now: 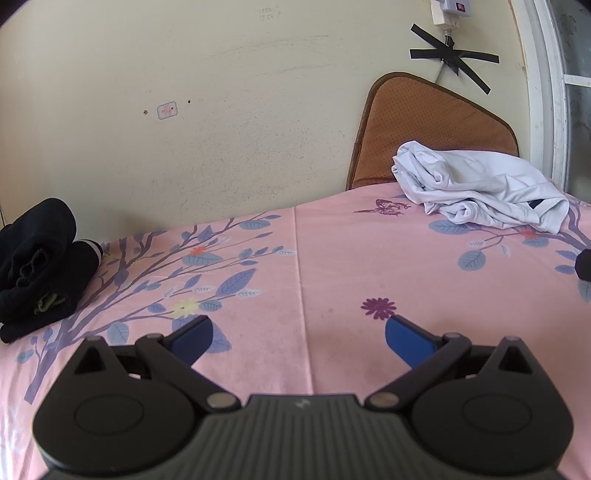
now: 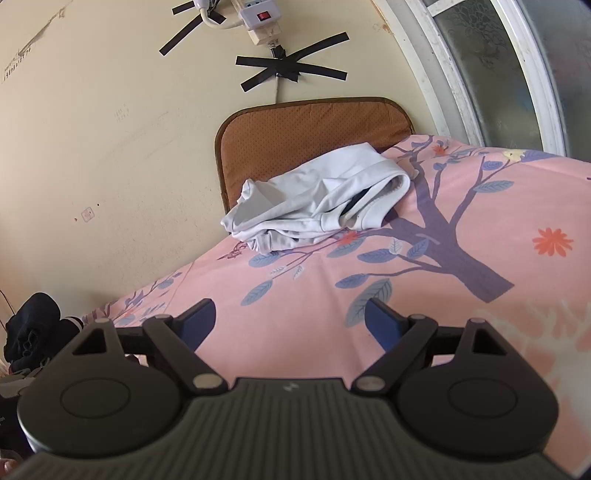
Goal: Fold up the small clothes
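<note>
A crumpled white garment [image 1: 476,188] lies on the pink floral bed sheet [image 1: 295,258] at the far right, against a brown cushion; it also shows in the right wrist view [image 2: 314,206]. My left gripper [image 1: 297,332] is open and empty, low over the middle of the sheet, well short of the garment. My right gripper [image 2: 291,319] is open and empty, hovering over the sheet [image 2: 443,295] in front of the garment. Its dark tip shows at the right edge of the left wrist view [image 1: 584,264].
A pile of dark folded clothes [image 1: 37,258] sits at the sheet's far left, also in the right wrist view [image 2: 33,332]. A brown cushion [image 2: 295,129] leans on the cream wall. A power strip [image 2: 258,18] with taped cable hangs above. A window frame [image 2: 461,66] stands at right.
</note>
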{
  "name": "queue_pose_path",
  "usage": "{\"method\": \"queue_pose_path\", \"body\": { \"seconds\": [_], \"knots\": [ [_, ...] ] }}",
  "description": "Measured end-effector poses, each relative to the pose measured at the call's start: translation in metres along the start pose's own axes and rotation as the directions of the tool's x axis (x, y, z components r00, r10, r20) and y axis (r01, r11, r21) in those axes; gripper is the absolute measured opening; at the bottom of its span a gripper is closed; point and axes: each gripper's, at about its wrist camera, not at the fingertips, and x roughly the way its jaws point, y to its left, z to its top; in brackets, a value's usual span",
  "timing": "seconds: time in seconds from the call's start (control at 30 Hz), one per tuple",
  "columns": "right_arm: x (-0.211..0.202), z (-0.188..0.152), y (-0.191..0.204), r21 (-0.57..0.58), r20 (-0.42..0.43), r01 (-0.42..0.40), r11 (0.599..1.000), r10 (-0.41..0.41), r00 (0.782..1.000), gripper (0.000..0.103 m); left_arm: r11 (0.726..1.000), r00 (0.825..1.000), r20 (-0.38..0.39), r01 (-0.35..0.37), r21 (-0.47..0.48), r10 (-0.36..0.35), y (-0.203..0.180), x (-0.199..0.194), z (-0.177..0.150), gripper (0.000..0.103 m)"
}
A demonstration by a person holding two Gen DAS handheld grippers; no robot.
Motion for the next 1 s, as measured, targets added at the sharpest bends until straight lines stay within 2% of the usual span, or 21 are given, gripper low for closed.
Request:
{"method": "queue_pose_path", "body": {
  "seconds": [1.0],
  "knots": [
    [-0.0018,-0.0009,0.0012,0.014,0.012,0.002,1.0,-0.002,1.0,0.09,1.0,1.0,-0.004,0.005,0.017,-0.005,-0.0015,0.0013,-0.0007,0.103]
  ]
}}
